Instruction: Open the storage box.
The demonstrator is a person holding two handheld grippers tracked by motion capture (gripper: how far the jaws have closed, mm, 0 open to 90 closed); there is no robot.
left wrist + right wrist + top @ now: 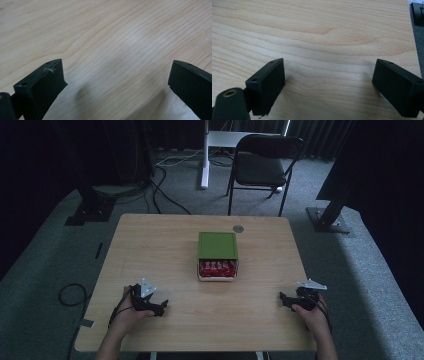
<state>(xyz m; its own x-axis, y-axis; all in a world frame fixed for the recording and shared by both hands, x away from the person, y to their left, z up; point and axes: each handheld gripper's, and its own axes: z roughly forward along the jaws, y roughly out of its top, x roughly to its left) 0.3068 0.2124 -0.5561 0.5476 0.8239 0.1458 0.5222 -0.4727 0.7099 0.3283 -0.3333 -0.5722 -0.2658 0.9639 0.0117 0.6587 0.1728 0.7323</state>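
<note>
Box (217,245) green-lidded, red packets (217,268) inside; writing too small to read.

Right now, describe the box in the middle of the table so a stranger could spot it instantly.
On the light wooden table, look at the centre, beyond both hand-held tools. There sits a small box whose flat green lid is slid back, showing red packets at its near end. The grey disc behind it is far smaller.

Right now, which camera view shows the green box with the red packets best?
The high view: the green box sits at the middle of the table, its lid slid back, red packets showing at its near end. The left and right gripper views look at bare wood between open fingers, so they tell nothing about it.
</note>
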